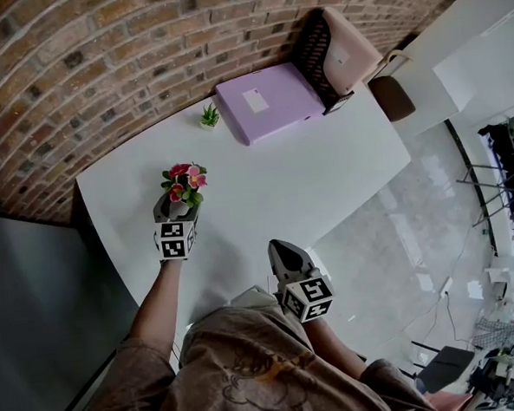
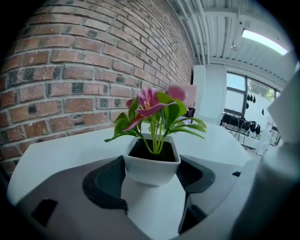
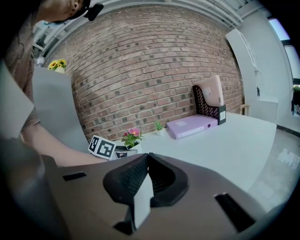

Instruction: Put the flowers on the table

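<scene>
A small white pot of pink flowers point(image 2: 149, 108) with green leaves sits between the jaws of my left gripper point(image 2: 152, 174), which is shut on the pot's two sides. In the head view the flower pot point(image 1: 184, 184) is over the left part of the white table point(image 1: 325, 179), with the left gripper point(image 1: 178, 208) just behind it. Whether the pot touches the tabletop I cannot tell. My right gripper point(image 1: 278, 248) hangs at the table's near edge, shut with nothing in it. From the right gripper view its jaws point(image 3: 146, 158) meet and the flower pot point(image 3: 132, 138) shows far left.
A tiny green plant point(image 1: 209, 116) stands at the back of the table by the brick wall. A purple folder box point(image 1: 268, 100) lies beside a black and pink file holder point(image 1: 334, 52). A chair point(image 1: 394, 96) stands past the table's far right corner.
</scene>
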